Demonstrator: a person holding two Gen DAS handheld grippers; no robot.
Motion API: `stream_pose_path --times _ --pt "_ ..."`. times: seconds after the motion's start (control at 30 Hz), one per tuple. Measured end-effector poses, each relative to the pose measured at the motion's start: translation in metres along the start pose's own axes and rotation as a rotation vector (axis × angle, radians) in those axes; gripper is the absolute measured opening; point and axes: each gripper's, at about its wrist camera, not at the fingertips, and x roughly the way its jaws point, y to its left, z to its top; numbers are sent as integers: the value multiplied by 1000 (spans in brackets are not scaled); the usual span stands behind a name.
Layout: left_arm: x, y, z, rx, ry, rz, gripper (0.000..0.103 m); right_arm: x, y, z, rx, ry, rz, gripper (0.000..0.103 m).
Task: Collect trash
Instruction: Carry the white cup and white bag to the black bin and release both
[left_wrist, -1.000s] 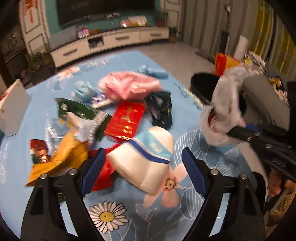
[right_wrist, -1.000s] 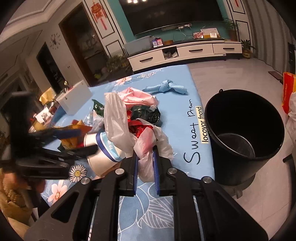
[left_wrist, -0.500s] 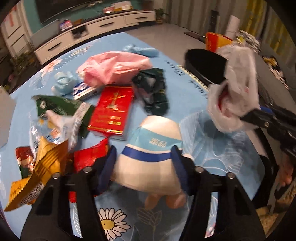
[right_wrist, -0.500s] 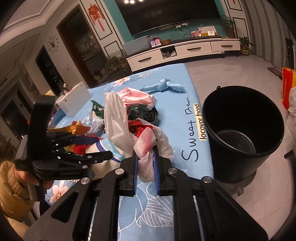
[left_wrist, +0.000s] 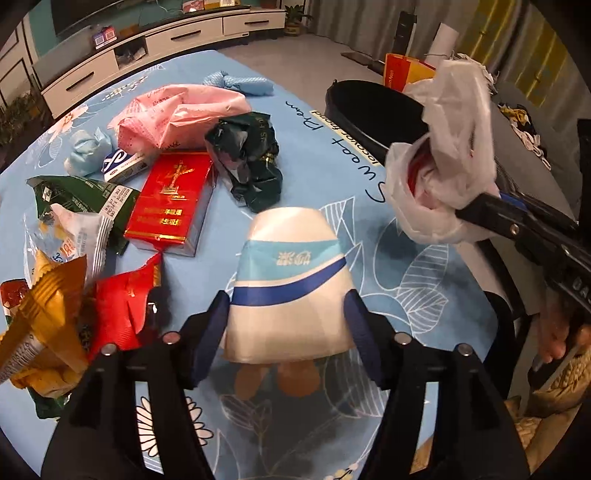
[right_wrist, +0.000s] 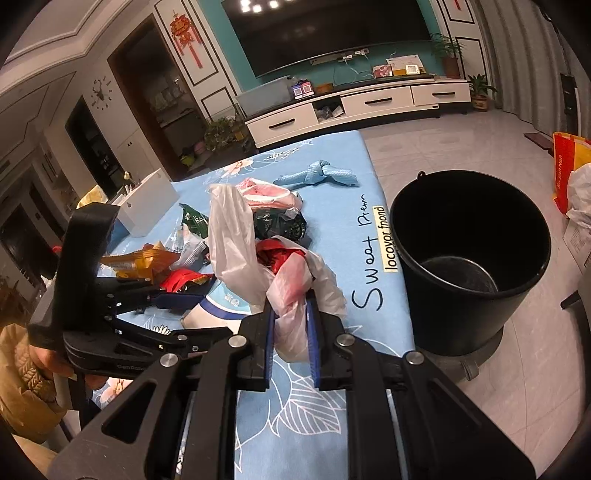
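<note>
A white paper cup (left_wrist: 291, 291) with a blue band lies on the blue floral tablecloth (left_wrist: 424, 280). My left gripper (left_wrist: 286, 314) straddles it, and its blue pads (left_wrist: 216, 321) touch both sides while the jaws are opening. From the right wrist view, the left gripper (right_wrist: 184, 317) sits low at the left around the cup (right_wrist: 218, 310). My right gripper (right_wrist: 290, 310) is shut on a white plastic bag (right_wrist: 236, 236) holding red scraps, held above the cloth. The same bag (left_wrist: 443, 166) hangs at the right of the left wrist view. A black bucket (right_wrist: 469, 258) stands on the floor past the table's right edge.
Loose trash lies beyond the cup: a red box (left_wrist: 170, 199), a pink bag (left_wrist: 177, 110), a dark green wrapper (left_wrist: 247, 162), a red wrapper (left_wrist: 122, 306), a yellow wrapper (left_wrist: 40, 325) and a knotted blue cloth (left_wrist: 240, 79). A white box (right_wrist: 147, 206) sits far left.
The left gripper came down and forward over the cup, and its jaws went from wide apart to hugging the cup's sides. The right gripper and its bag stayed put.
</note>
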Motion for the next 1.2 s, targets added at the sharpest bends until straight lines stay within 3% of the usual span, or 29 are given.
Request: stream_pose_path --times 0.07,0.1,0.13,0.17,0.43,0.53,0.67,0.7,0.8,1.0,1.2 --pt "1 -3 -1 -6 -3 10 65 -2 0 -1 3 -1 -1 16" --pt "1 -5 -1 -5 -7 10 60 -3 -1 -1 3 -1 -4 16" --pt "0 -6 -1 -4 -11 8 46 -3 -2 -1 4 -1 -7 16" --pt "-1 -7 -3 -9 -13 6 40 -4 -2 -2 5 -1 -9 16" --pt "1 -2 -11 -79 -9 -57 41 1 -6 -8 20 24 -21 16" --pt "7 1 -12 -94 1 -65 47 -1 -6 -8 18 18 -18 16" --pt "11 2 -16 -122 4 -71 43 -3 -5 -8 16 13 -20 16" --pt "9 2 -16 -130 -1 -77 38 -4 -5 -8 15 13 -23 16" --pt "0 2 -16 -147 -34 -83 30 -6 -7 -7 21 1 -32 16" --pt "-24 -9 -12 -159 -107 -126 25 -17 -18 -4 47 -39 -68 16" --pt "-49 -32 26 -107 -211 -147 23 -39 -55 9 119 -130 -153 16"
